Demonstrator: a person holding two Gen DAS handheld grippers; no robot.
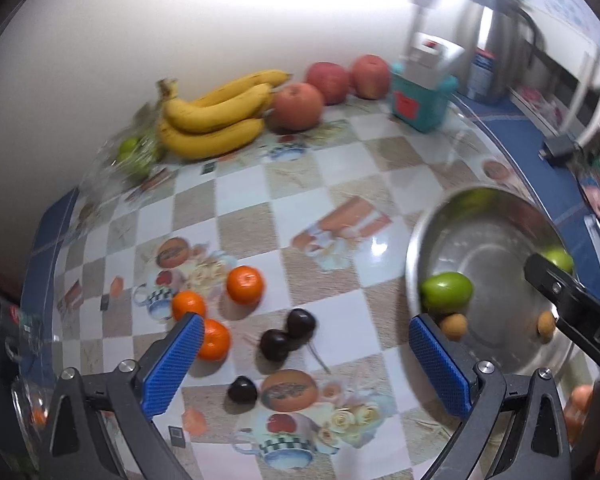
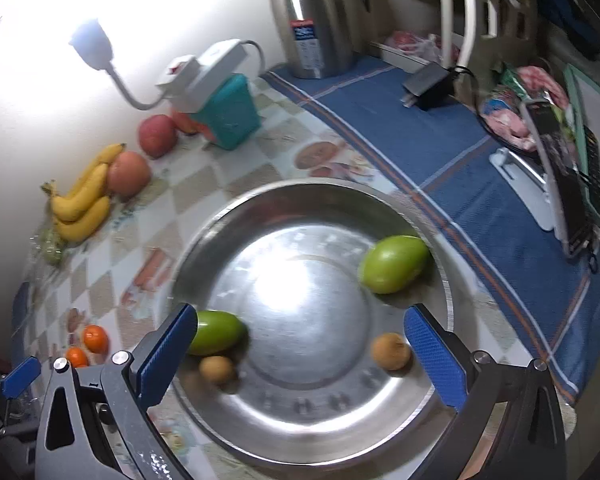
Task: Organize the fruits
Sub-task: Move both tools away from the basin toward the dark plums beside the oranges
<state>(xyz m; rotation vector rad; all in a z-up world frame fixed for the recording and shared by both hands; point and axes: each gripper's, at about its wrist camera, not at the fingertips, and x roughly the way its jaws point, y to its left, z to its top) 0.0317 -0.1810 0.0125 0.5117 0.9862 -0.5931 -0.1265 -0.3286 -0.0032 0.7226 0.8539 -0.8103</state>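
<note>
Checkered tablecloth, steel bowl with green fruits beneath wide-open, empty right gripper; left gripper likewise released.

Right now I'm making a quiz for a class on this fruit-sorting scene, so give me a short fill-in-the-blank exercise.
1. The metal bowl holds two green fruits and ____ small brown ones.
2. The oranges on the table number ____.
3. The bananas lie beside three red ____.
4. The right gripper hangs over the bowl with its jaws ____.

Missing words: two; three; apples; open

Left gripper wide apart above 3 dark fruits, 3 oranges
</note>
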